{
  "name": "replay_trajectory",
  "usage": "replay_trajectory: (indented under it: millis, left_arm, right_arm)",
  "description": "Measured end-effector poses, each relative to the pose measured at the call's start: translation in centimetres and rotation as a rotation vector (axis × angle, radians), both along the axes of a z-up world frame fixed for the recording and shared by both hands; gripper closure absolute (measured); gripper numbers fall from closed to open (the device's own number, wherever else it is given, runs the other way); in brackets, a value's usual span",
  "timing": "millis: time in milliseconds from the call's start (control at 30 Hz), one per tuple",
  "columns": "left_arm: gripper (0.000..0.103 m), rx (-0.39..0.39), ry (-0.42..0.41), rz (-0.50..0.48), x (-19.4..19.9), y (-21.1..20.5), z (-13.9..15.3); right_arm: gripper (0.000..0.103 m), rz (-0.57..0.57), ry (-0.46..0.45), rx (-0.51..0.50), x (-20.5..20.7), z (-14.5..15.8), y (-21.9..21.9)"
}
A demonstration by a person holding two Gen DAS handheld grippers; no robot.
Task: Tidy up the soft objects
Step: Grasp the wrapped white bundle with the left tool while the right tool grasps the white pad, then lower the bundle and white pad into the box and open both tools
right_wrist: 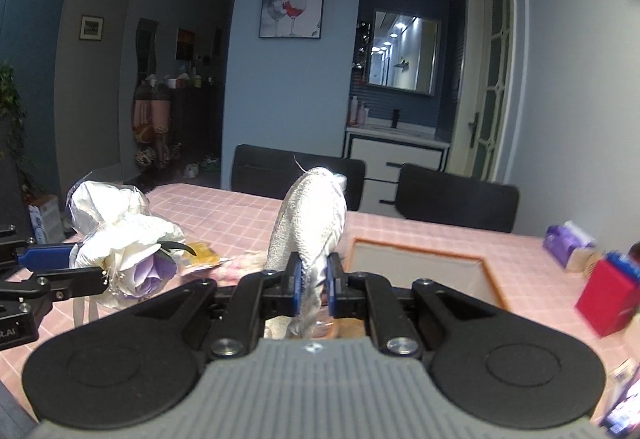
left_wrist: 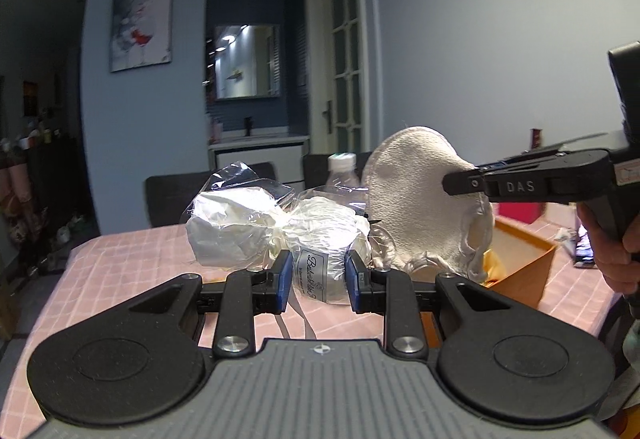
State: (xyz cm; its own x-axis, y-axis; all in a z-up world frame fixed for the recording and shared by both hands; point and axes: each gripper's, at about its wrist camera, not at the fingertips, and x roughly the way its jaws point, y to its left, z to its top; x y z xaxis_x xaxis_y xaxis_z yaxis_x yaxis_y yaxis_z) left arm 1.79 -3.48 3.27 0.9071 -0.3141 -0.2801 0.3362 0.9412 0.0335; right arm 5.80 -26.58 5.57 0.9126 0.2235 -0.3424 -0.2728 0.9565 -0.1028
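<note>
In the left wrist view, the left gripper point(left_wrist: 317, 276) pinches a wrapped flower bundle point(left_wrist: 320, 239) in crinkly clear plastic, held up above the pink table point(left_wrist: 132, 259). Just right of the bundle, the right gripper point(left_wrist: 460, 181) holds a round white pad point(left_wrist: 416, 199) above the orange box point(left_wrist: 524, 271). In the right wrist view, the right gripper point(right_wrist: 313, 281) squeezes the pad point(right_wrist: 312, 215), with the box point(right_wrist: 420, 271) just behind it. The step looks like carrying soft things to the box; next, lower the pad inside and let go.
</note>
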Motion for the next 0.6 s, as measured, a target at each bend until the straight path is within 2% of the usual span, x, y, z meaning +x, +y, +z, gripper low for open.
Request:
replay_trajectory:
  millis: [300, 467, 600]
  left_arm:
    - [0.072, 0.000, -0.049, -0.145, 2.5, -3.7, 1.2]
    - [0.072, 0.049, -0.026, -0.236, 4.2, -7.0, 0.9]
    - [0.072, 0.093, 0.015, -0.293, 6.4, -9.9, 0.2]
  right_arm:
    - [0.093, -0.086, -0.009, -0.108, 2.4, 3.1, -3.7]
    - [0.093, -0.167, 0.023, -0.122, 5.1, 2.9, -6.2]
    - [0.093, -0.224, 0.075, -0.146, 8.0, 1.3, -7.9]
